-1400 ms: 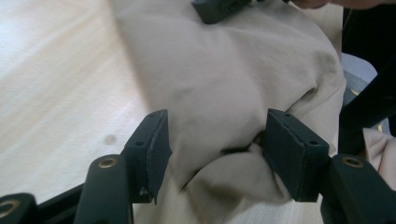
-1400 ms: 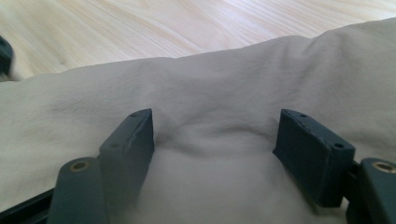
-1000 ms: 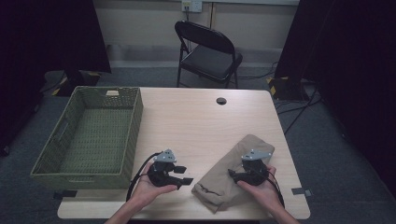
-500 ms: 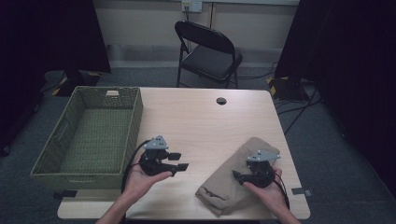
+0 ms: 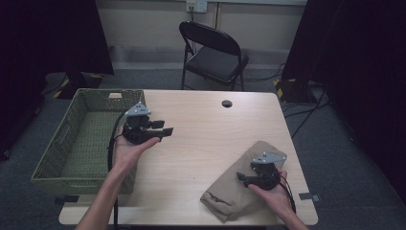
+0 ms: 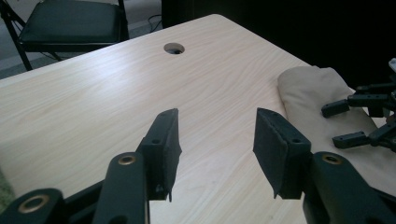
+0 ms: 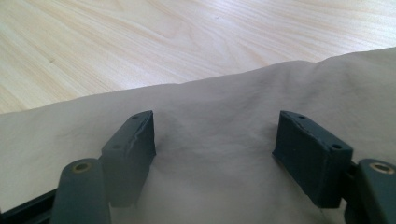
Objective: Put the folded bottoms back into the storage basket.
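A folded tan cloth (image 5: 225,194) lies at the table's front right corner. My right gripper (image 5: 243,178) rests on top of it, pointing left. In the right gripper view its jaws (image 7: 215,140) stand open, with the cloth (image 7: 224,107) rising in a low fold between them and the pads not pressing on it. My left gripper (image 5: 163,127) is held in the air beside the basket, pointing right. Its jaws (image 6: 217,135) are open with nothing between them and have just been closing a little. The left gripper view also shows the cloth (image 6: 308,88) and the right gripper (image 6: 343,123).
A green woven basket (image 5: 62,143) stands at the left end of the wooden table (image 5: 206,139). The tabletop has a round cable hole (image 5: 227,103) near its far edge. A black folding chair (image 5: 215,52) stands behind the table.
My left hand has lifted its gripper and carried it away from the cloth, left and farther back toward the basket. The right hand has stayed on the cloth.
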Demonstrator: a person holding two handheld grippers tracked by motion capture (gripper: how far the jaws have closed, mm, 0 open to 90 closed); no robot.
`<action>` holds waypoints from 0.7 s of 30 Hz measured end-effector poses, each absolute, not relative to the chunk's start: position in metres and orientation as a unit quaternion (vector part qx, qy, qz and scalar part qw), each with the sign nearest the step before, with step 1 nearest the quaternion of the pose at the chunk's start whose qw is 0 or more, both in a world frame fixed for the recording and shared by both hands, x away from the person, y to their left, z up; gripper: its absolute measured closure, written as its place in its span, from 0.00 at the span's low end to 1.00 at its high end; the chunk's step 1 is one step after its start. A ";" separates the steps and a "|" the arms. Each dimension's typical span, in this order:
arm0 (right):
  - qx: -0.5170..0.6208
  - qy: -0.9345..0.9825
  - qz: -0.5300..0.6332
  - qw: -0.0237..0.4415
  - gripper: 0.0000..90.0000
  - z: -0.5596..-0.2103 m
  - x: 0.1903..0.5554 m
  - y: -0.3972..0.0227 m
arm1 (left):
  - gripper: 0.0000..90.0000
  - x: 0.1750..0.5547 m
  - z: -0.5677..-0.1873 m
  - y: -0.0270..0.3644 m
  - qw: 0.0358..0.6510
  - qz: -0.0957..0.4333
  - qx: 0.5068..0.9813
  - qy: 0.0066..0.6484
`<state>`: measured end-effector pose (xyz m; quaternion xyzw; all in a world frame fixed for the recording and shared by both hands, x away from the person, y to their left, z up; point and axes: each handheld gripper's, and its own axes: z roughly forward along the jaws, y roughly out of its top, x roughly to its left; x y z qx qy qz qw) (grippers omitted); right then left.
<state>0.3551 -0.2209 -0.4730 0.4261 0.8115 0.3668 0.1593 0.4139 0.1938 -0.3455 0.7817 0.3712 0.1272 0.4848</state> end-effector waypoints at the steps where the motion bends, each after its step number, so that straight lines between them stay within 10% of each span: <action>1: 0.425 0.812 0.365 0.160 0.31 -0.473 0.355 -0.221 | 0.56 0.415 -0.347 0.199 0.486 0.127 0.779 0.375; 21: 0.419 0.822 0.350 0.165 0.31 -0.482 0.355 -0.218 | 0.39 0.425 -0.368 0.260 0.432 0.155 0.752 0.473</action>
